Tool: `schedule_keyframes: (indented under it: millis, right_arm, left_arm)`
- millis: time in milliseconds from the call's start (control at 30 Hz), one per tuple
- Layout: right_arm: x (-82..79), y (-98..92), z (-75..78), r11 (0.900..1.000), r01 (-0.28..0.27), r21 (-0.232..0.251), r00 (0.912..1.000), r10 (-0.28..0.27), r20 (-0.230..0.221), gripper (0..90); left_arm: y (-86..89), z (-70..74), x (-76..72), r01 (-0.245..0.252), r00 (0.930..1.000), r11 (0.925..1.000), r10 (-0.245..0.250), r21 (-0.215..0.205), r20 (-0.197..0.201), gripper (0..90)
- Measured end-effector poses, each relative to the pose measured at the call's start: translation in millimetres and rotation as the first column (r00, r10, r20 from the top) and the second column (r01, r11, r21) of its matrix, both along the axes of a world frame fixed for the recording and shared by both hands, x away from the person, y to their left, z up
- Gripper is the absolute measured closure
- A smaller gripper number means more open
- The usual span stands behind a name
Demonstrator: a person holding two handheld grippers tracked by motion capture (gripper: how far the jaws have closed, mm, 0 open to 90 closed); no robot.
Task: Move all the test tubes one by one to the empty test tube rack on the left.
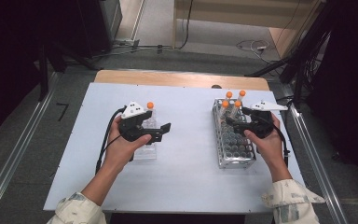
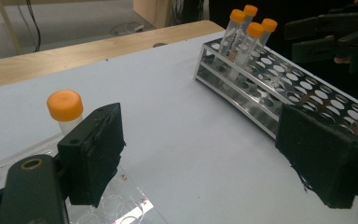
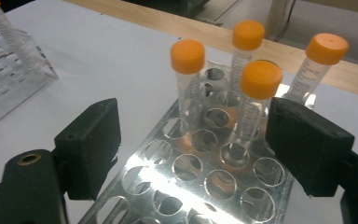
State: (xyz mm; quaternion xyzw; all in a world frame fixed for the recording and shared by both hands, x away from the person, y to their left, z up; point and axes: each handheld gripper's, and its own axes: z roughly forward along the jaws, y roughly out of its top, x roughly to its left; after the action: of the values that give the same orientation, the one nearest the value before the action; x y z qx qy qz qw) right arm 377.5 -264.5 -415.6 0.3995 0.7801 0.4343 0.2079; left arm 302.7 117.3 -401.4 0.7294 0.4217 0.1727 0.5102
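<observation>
White tabletop (image 1: pixel 186 172) with two test-tube racks and both grippers spread wide, holding nothing.

Nearest, at seven o'clock, the left gripper (image 1: pixel 161 133) hovers above the clear rack (image 1: pixel 147 151), whose single orange-capped tube (image 1: pixel 150 106) stands behind it; at three o'clock the right gripper (image 3: pixel 193 154) hangs over the metal rack (image 1: pixel 234 151), its four orange-capped tubes (image 3: pixel 257 100) standing at the far end.

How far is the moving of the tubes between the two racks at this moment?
Done, as it looks: one orange-capped tube stands in the clear rack, beside the open, empty left gripper. In hand: the open right gripper hovers over the metal rack, holding nothing. Left: four tubes stand there.
</observation>
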Motion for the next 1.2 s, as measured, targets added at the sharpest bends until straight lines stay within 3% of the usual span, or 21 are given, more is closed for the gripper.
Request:
schedule_keyframes:
  millis: [333,633,1200]
  right_arm:
    - [19.4,-2.9,-12.7,0.997,0.068,-0.046,0.9977,-0.068,0.002,21.5]
    - [34.6,-5.0,-23.3,0.993,0.085,-0.078,0.9963,-0.086,-0.008,31.2]
    - [42.7,-4.2,-24.2,0.995,0.055,-0.08,0.9978,-0.058,-0.032,65.4]
  left_arm:
    - [-3.0,-1.8,-3.3,0.009,1.0,1.0,-0.009,-0.002,0.001,16.8]
    - [-3.6,-2.8,-4.1,0.013,0.9999,0.9999,-0.013,-0.002,0.001,16.8]
    - [-3.6,-4.3,-3.2,0.015,0.9999,0.9999,-0.015,0.003,-0.005,16.9]
